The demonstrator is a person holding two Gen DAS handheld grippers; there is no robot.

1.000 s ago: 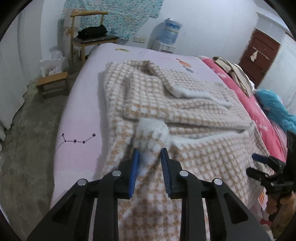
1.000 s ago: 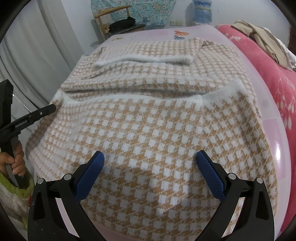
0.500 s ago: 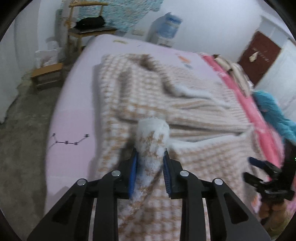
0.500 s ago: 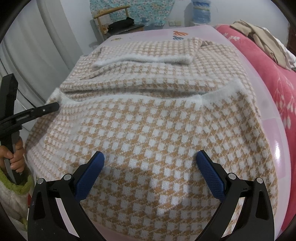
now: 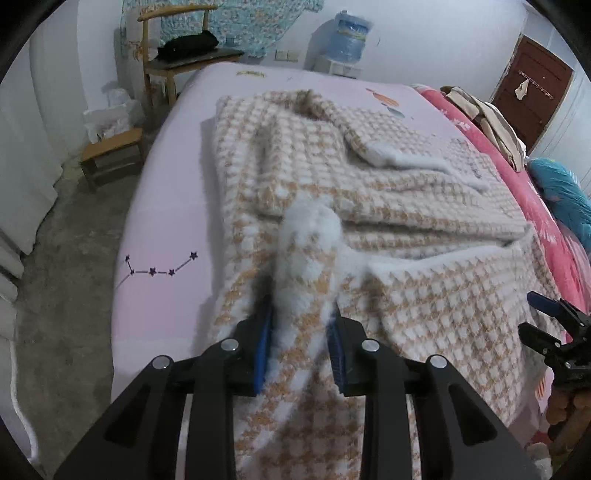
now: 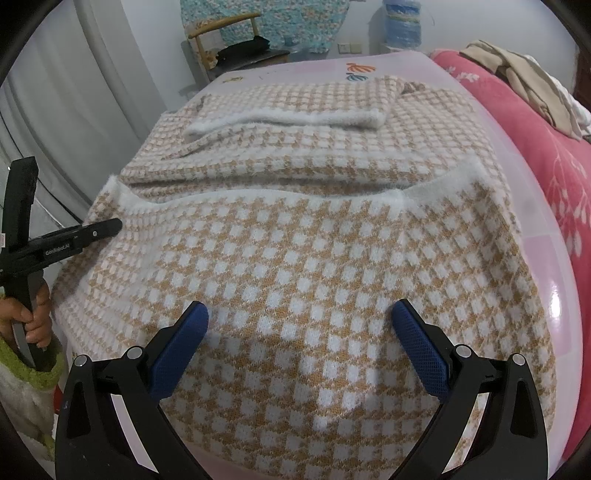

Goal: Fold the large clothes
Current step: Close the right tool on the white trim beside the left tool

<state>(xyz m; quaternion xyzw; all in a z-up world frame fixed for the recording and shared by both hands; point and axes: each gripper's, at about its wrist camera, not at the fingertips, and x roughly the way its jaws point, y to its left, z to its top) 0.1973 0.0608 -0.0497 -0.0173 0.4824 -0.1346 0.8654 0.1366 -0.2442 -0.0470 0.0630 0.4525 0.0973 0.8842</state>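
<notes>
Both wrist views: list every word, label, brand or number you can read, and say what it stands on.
"GenRoboAI": white print on the left gripper arm, in the right wrist view.
Bottle label: too blurred to read.
Bed sheet: pictures only, no words.

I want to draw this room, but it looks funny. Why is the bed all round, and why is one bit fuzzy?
Both views are fisheye, so the pink bed sheet bulges and the corners go black. In the left wrist view the bunched white-and-tan checked knitted garment near the left tool is blurry, very close to the lens. In the right wrist view the right tool casts soft shadows on the knit.
</notes>
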